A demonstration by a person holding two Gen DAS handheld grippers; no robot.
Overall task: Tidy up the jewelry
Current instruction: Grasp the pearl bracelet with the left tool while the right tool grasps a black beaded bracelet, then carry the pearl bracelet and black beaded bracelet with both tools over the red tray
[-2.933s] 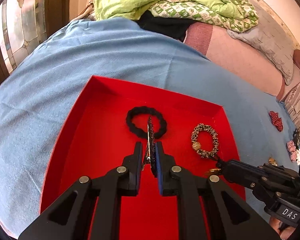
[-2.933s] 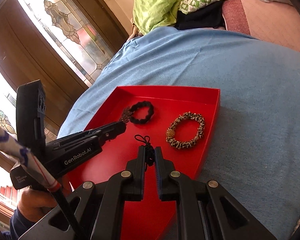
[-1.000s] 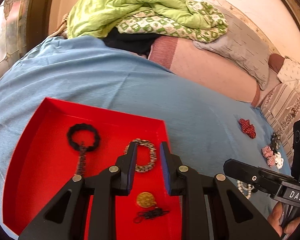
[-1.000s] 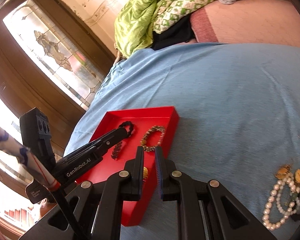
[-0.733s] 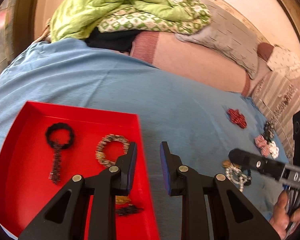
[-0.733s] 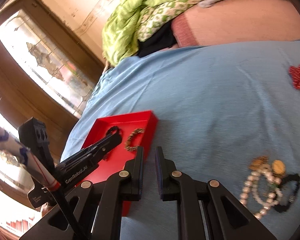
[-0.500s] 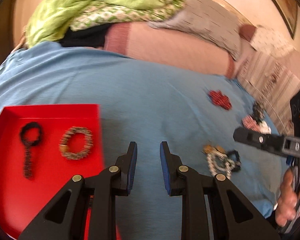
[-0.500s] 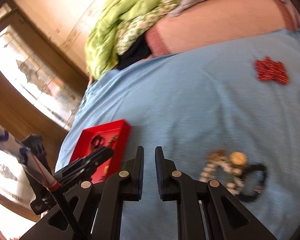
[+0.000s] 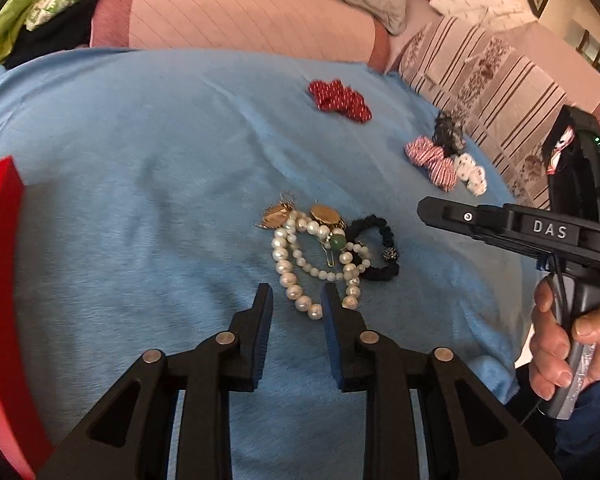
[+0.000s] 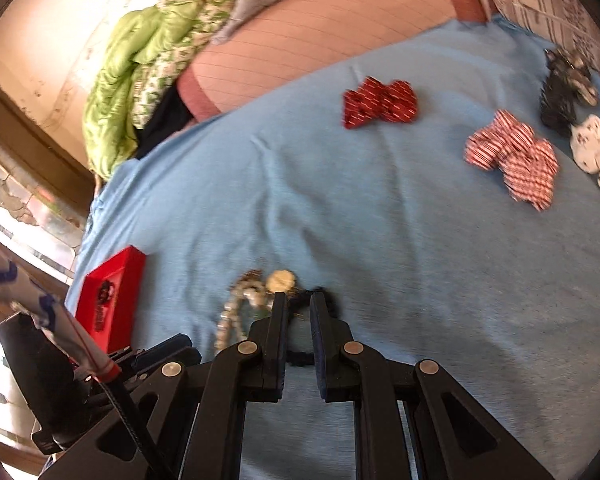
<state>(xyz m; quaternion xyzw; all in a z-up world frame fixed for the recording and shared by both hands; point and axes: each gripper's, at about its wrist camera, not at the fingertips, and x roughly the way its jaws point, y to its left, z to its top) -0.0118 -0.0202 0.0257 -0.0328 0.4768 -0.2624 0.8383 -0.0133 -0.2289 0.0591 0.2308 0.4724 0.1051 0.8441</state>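
A tangled pile of jewelry lies on the blue blanket (image 9: 140, 152): a pearl necklace (image 9: 296, 268), gold pendants (image 9: 324, 213) and a black bead bracelet (image 9: 374, 252). My left gripper (image 9: 296, 294) hovers just in front of the pile. Its jaws are opening, and the pearl strand's near end shows between the tips, untouched. My right gripper (image 10: 299, 300) is shut on nothing, its tips over the pile's right side near the black bracelet (image 10: 328, 300) and a gold disc (image 10: 281, 280). The red tray (image 9: 0, 240) sits at the far left.
Fabric bows lie farther back on the right: a red dotted one (image 9: 339, 100), a red-striped one (image 9: 430, 160), a white one (image 9: 470, 174) and a black lace piece (image 9: 448, 132). Pillows and a green quilt (image 10: 116, 120) line the far side. A hand (image 9: 556, 344) holds the right gripper's handle.
Both grippers have swung right, away from the red tray and over to the jewelry pile. The tray has slid to the left edge of both views. The left jaws stand slightly wider.
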